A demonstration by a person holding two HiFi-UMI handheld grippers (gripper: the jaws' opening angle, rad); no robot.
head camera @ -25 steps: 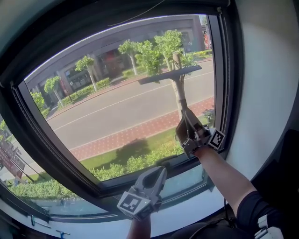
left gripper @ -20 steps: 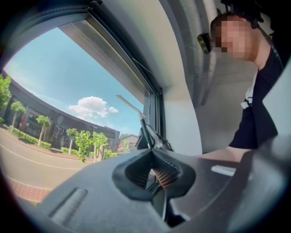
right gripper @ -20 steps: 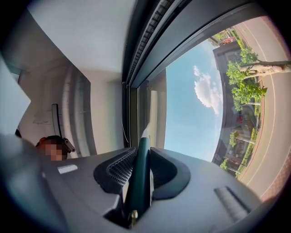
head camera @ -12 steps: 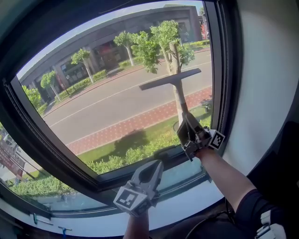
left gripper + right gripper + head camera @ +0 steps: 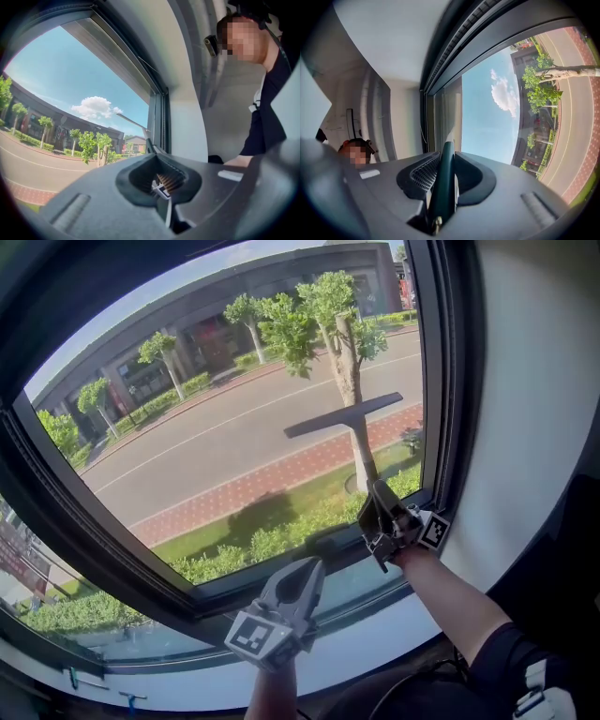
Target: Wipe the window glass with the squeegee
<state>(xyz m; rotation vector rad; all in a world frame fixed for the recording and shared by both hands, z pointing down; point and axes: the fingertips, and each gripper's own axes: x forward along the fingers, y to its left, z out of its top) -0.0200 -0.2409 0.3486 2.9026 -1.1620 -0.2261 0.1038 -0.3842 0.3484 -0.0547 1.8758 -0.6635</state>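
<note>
Squeegee [image 5: 349, 418]: blade slanted across the lower right of the window glass [image 5: 216, 456]; you cannot tell whether its full edge touches.
Right tongs [image 5: 375, 495]: clamped on your squeegee's dark green handle, whose butt end hides between the jaws.
Left tongs [image 5: 312, 573]: closed on nothing, low by the sill [image 5: 375, 636].

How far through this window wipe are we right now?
Done: over the last second the squeegee has slid down the right side of the window glass. In hand: right gripper clamps its handle, blade mid-pane. To do: the strip below, possibly the left part too; left gripper idles, jaws shut.
</note>
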